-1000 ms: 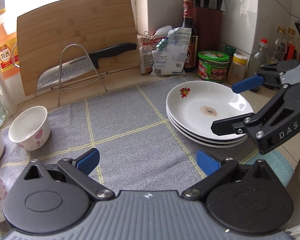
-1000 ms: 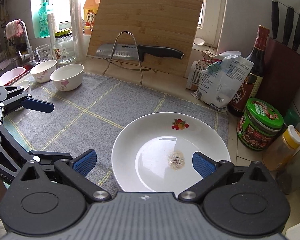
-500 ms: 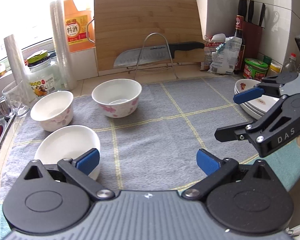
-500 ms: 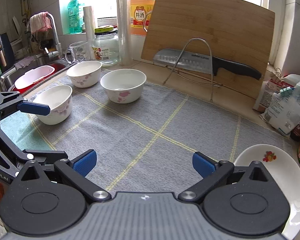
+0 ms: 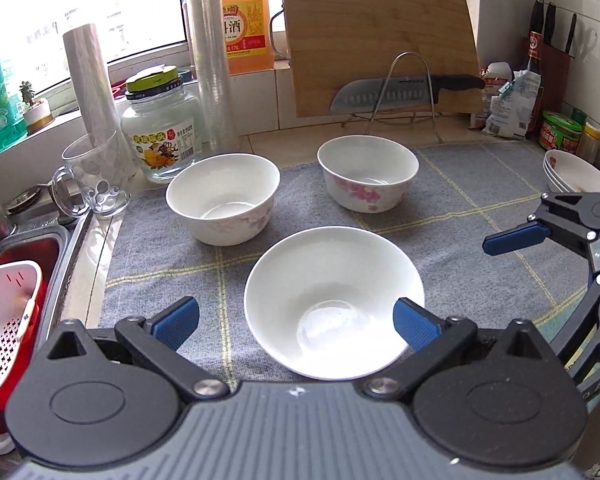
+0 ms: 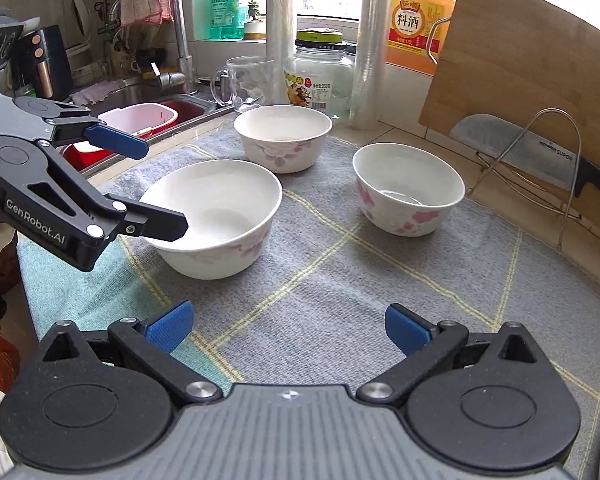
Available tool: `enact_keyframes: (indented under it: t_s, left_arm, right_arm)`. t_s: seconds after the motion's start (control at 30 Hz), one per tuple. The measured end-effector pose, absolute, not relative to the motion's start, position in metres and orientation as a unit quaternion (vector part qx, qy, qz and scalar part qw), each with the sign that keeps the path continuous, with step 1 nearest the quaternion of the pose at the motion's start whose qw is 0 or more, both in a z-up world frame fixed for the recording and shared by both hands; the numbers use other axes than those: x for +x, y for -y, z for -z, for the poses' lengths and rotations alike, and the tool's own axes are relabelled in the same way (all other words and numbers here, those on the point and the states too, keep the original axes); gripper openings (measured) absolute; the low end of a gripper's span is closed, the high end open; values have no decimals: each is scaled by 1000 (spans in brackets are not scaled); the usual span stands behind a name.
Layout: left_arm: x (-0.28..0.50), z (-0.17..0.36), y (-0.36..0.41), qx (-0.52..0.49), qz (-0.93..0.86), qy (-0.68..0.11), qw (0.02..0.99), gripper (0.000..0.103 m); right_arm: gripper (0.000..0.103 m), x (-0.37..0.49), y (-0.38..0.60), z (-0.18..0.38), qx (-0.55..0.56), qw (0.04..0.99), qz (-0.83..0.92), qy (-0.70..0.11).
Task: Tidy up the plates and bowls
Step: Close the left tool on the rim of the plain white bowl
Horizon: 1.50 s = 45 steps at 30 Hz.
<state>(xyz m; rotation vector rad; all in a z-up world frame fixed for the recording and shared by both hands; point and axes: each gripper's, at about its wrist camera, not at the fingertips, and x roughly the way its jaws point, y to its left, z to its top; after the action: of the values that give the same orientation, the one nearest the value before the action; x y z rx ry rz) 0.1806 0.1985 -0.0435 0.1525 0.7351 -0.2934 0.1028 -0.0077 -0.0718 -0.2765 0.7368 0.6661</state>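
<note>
Three white bowls with pink flowers stand on the grey mat (image 6: 340,280): a near bowl (image 5: 334,304) (image 6: 220,216), a back-left bowl (image 5: 223,198) (image 6: 283,136) and a back-right bowl (image 5: 367,178) (image 6: 410,190). My left gripper (image 5: 295,320) (image 6: 148,186) is open and low over the near bowl, with its right finger above the bowl's rim; I cannot tell if it touches. My right gripper (image 6: 288,327) is open over bare mat, holding nothing. White stacked plates (image 5: 576,172) sit at the far right.
A sink (image 6: 148,96) with a pink and red basket (image 5: 8,320) lies left of the mat. A glass mug (image 5: 92,176), a jar (image 5: 162,132), a bamboo cutting board (image 5: 380,40) and a knife on a wire rack (image 5: 400,90) line the back.
Both views have swung left, away from the stacked plates and onto the three bowls. My left gripper has come down over the near bowl. Both grippers stay open.
</note>
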Motion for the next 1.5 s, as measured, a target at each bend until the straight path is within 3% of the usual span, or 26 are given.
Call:
enact_keyframes:
  t_s: [0.5, 0.73, 1.0, 1.2, 1.5]
  left_arm:
    - [229, 49, -213, 78, 216, -401, 887, 100]
    - [234, 51, -205, 97, 250, -416, 869, 76]
    - [236, 52, -203, 96, 264, -428, 859, 65]
    - [238, 52, -203, 94, 268, -433, 855, 63]
    - [240, 53, -203, 95, 273, -438, 851, 62]
  right_arm:
    - [102, 97, -48, 80, -151, 877, -320, -324]
    - [92, 94, -53, 81, -162, 877, -324, -317]
    - [84, 95, -53, 81, -165, 874, -332, -315]
    - [77, 96, -54, 79, -167, 871, -342, -311]
    - [76, 95, -57, 78, -170, 870, -346, -307]
